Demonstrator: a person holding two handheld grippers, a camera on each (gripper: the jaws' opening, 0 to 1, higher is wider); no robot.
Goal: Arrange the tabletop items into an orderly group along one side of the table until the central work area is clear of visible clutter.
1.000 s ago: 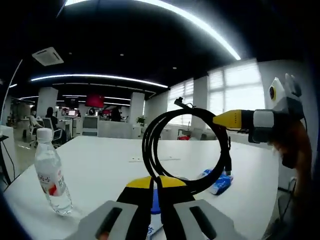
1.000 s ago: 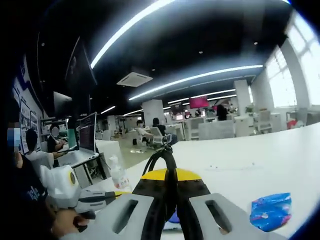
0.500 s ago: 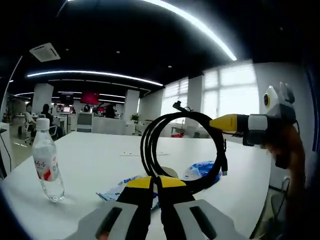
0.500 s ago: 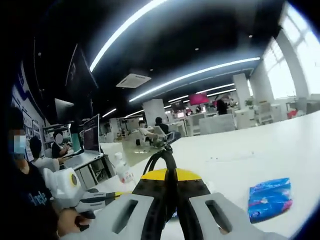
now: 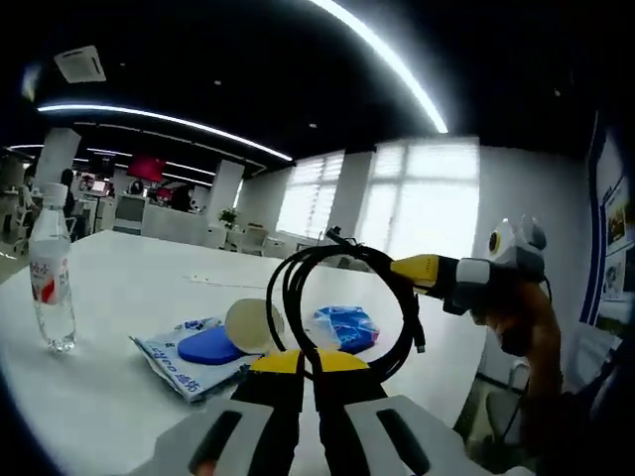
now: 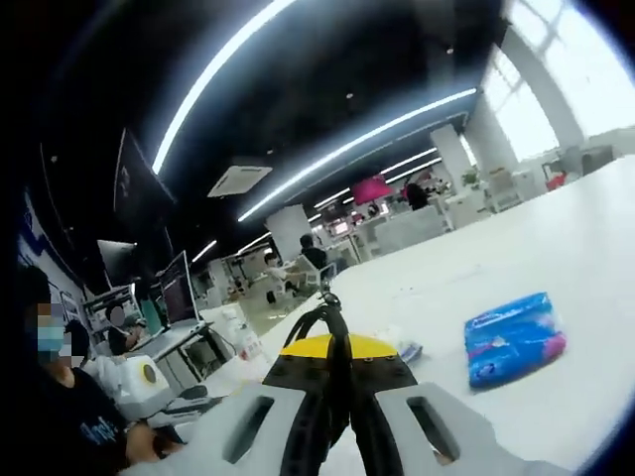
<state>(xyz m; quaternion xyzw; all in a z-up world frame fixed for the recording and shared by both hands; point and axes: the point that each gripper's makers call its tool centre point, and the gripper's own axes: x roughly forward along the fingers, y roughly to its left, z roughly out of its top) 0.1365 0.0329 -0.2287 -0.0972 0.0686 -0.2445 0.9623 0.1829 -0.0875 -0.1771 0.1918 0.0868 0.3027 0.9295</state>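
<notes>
Both the left gripper [image 5: 308, 365] and right gripper [image 6: 338, 349] are clamped on the coiled black cable [image 5: 349, 309], lifted above the white table [image 5: 109, 367]. Ahead of the left gripper lie a blue packet [image 5: 342, 327] and a water bottle [image 5: 50, 268].

Bare white table [image 5: 129, 288] beyond the water bottle [image 5: 52, 270] and blue pouches [image 5: 342, 327] (cable loop [image 5: 342, 312] ahead).

Long ceiling light strips [image 5: 149, 117] run over an open office. Bright windows [image 5: 417, 198] line the far wall, and a laptop [image 6: 179, 297] stands on a desk beside seated people [image 6: 313, 253].
</notes>
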